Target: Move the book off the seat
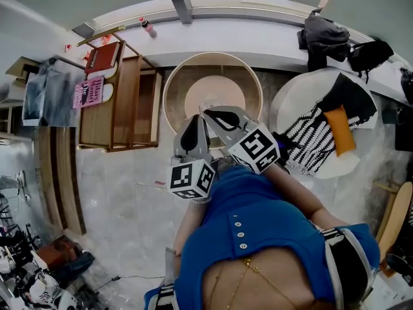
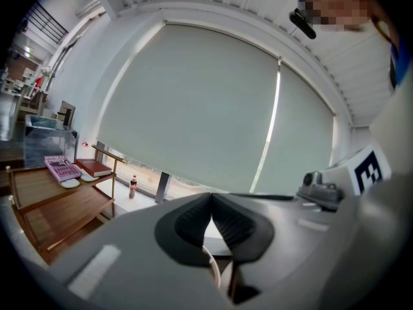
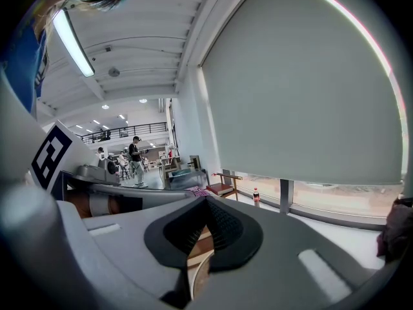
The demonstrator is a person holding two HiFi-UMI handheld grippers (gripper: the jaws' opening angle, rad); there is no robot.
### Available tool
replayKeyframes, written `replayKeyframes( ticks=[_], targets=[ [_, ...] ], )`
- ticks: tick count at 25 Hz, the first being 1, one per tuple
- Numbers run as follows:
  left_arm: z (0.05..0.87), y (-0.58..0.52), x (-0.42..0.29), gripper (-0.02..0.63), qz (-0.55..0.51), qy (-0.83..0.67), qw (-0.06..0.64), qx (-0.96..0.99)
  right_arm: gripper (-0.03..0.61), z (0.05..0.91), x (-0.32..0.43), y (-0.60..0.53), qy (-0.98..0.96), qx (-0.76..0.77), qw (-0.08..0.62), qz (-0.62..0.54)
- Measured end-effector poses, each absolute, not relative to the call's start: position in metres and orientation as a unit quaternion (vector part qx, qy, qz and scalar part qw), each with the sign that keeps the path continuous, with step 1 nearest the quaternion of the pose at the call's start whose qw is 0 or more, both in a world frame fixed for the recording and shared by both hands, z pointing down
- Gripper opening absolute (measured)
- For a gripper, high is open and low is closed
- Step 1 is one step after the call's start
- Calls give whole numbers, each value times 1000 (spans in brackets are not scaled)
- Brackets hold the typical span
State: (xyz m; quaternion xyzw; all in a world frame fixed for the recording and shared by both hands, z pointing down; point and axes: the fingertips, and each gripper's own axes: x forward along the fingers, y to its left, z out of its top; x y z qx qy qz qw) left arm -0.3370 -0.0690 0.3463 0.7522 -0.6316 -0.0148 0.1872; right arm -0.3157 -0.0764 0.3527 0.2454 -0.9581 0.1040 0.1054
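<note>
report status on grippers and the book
Left gripper and right gripper shut, empty. Red book and pink book on the wooden bench, untouched. Round stool beneath the grippers; bench approach looks open.

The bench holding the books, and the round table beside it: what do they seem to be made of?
Bench: wood, it seems, mid-brown with visible grain streaks and a low sheen, probably varnished. Round table: likely pale wood or plywood, with a thin bent rim and a matte look; the grain is too small to confirm.
</note>
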Motion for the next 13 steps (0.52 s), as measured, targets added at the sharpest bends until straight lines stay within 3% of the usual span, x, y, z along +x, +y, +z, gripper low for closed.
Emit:
replayKeyframes(
  ticks=[13],
  targets=[
    [346, -72, -337, 0, -15, -630, 188, 753, -2, 355, -317, -78, -958, 244, 112, 104]
  ],
)
